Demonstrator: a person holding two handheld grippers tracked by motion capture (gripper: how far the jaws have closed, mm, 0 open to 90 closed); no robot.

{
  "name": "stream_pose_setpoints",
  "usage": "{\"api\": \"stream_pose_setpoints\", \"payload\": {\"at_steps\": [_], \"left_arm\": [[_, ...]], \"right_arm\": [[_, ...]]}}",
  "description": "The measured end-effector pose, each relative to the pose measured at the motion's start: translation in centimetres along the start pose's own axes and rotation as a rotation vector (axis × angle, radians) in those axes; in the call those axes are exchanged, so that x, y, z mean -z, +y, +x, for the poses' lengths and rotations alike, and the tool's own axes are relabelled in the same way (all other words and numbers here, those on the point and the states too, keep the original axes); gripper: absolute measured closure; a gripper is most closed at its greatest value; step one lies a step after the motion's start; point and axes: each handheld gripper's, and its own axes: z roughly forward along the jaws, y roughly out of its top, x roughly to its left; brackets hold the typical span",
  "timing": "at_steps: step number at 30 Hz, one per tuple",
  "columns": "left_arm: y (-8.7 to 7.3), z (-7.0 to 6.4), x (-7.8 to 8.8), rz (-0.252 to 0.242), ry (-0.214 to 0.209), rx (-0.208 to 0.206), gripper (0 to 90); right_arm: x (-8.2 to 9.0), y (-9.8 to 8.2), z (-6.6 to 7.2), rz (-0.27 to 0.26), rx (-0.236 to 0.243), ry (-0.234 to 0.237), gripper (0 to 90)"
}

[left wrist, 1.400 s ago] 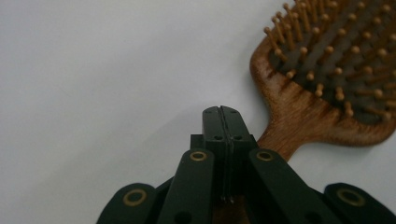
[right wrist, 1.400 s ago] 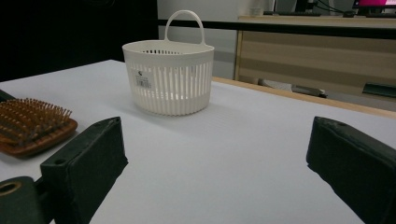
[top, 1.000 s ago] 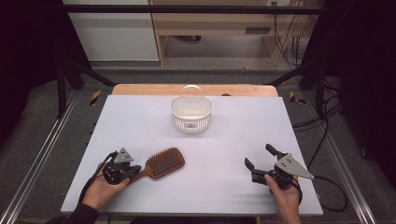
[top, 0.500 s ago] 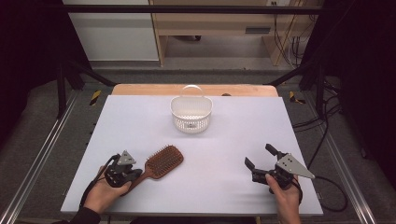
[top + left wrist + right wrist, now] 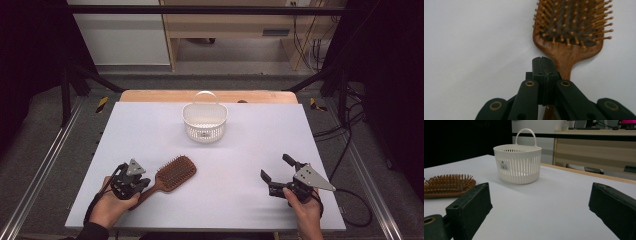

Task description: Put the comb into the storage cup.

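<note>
A wooden paddle hairbrush (image 5: 175,172) lies bristles up on the white table (image 5: 250,145), left of the middle. My left gripper (image 5: 144,183) sits over the end of its handle. In the left gripper view the two jaws (image 5: 542,62) are pressed flat together, and the brush handle (image 5: 566,62) runs out from beneath them to the head; I cannot tell whether they touch it. My right gripper (image 5: 276,167) rests near the front right of the table, open, with nothing between its jaws (image 5: 539,202). A white slotted basket (image 5: 204,120) with a loop handle stands at the back centre.
In the right gripper view the basket (image 5: 517,163) stands ahead and the hairbrush (image 5: 447,185) far to the left. A wooden board edge (image 5: 150,96) runs behind the table. Cables trail on the floor to the right.
My left hand and gripper have lifted slightly over the brush handle. The brush, the basket and the right gripper are where they were.
</note>
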Motion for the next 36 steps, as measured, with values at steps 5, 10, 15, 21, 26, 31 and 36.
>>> {"api": "stream_pose_setpoints", "payload": {"at_steps": [5,10,15,21,26,31,36], "left_arm": [[0.9,-0.7,1.3,-0.008,0.003,-0.036,87.3],[1.1,-1.1,1.6,0.014,-0.005,-0.056,72.2],[1.0,-1.4,1.1,0.045,0.022,-0.05,34.8],[1.2,-1.7,0.3,0.114,0.006,-0.071,10.7],[1.4,-1.6,-0.5,0.14,-0.035,-0.093,8.6],[1.7,-1.0,-0.9,0.131,-0.044,-0.081,9.1],[1.8,-0.8,-1.1,0.141,-0.069,-0.085,13.1]], "right_arm": [[0.1,0.0,-0.1,0.005,0.003,-0.018,4.2],[0.0,-0.1,-0.2,0.014,0.008,-0.029,4.1],[-0.2,-0.2,-0.1,0.025,0.018,-0.039,4.1],[-0.1,-0.2,-0.1,0.028,0.021,-0.042,4.1],[0.0,-0.3,0.0,0.03,0.012,-0.045,4.1],[0.1,-0.4,-0.2,0.031,0.008,-0.054,4.1],[0.0,-0.5,-0.2,0.036,0.008,-0.055,4.1]]}}
